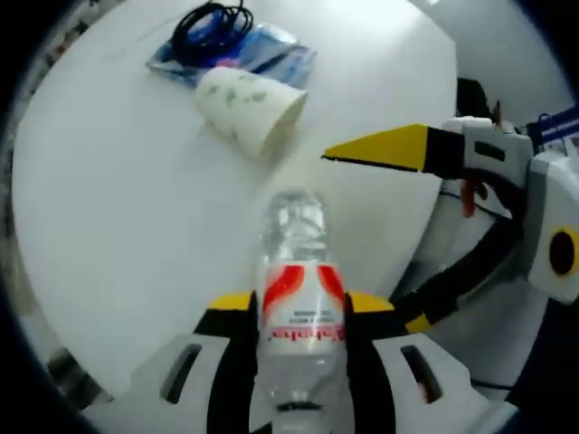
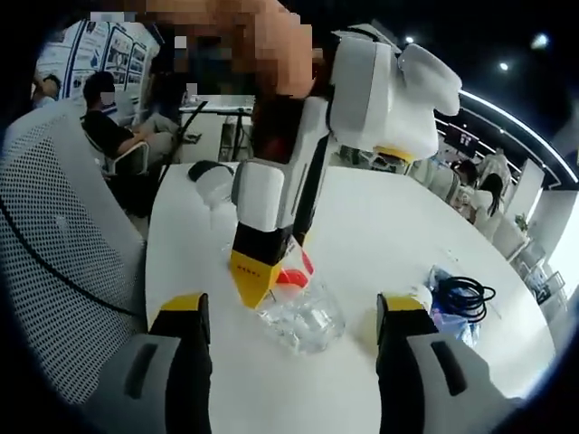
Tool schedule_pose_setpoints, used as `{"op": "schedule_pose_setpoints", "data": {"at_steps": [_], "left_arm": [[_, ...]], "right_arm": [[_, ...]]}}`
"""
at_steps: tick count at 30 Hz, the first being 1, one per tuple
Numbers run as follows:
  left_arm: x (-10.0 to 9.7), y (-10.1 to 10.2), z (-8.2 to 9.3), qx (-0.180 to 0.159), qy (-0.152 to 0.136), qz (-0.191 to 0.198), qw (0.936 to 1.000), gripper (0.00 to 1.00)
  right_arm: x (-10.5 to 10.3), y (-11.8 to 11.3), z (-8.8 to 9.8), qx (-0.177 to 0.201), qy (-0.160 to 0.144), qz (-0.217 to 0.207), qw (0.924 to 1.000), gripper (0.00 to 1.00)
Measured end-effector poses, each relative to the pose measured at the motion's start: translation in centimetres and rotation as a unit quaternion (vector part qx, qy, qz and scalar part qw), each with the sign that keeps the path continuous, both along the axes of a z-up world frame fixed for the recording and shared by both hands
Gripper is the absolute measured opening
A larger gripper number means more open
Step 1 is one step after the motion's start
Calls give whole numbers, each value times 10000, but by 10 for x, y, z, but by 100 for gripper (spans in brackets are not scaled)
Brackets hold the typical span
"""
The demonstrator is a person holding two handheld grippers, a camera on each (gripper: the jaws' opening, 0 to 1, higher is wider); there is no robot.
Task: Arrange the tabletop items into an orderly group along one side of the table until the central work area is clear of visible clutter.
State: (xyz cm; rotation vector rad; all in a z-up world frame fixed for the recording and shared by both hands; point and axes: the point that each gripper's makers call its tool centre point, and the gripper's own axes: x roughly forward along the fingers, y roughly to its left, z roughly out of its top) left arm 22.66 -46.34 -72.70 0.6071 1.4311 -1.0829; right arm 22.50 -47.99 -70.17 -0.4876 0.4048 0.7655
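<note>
A clear water bottle (image 1: 294, 240) with a red and white label lies along the jaws of my left gripper (image 1: 294, 312), which is shut on it over the white table (image 1: 118, 217). In the right gripper view the left gripper (image 2: 271, 271) comes down from above, holding the bottle (image 2: 303, 316) at the table (image 2: 380, 226). My right gripper (image 2: 294, 316) stands open, one jaw on each side of the bottle. Its yellow finger (image 1: 384, 149) enters the left gripper view from the right. A paper cup (image 1: 249, 108) lies on its side beyond the bottle.
A blue packet (image 1: 262, 50) with a coiled black cable (image 1: 213, 25) on it lies behind the cup, and the cable (image 2: 463, 297) also shows at the right. A white mesh chair (image 2: 54, 262) stands at the table's left. People sit in the background.
</note>
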Motion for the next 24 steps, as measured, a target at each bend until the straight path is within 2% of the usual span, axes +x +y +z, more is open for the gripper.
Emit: {"op": "schedule_pose_setpoints", "data": {"at_steps": [12, 16, 18, 24], "left_arm": [[-10, -1, 2, 75, 354, 145, 9992, 35], [-13, -3, 4, 82, 534, 287, 9981, 36], [-16, -3, 5, 91, 649, 346, 9973, 36], [-17, -3, 7, 75, 787, 395, 9961, 39]], "right_arm": [[1, 12, -15, 156, 261, -32, 9995, 61], [-2, 15, -20, 171, 375, -41, 9991, 53], [1, 12, -20, 229, 307, -176, 9991, 51], [-2, 13, -19, 398, 393, -102, 9984, 49]]}}
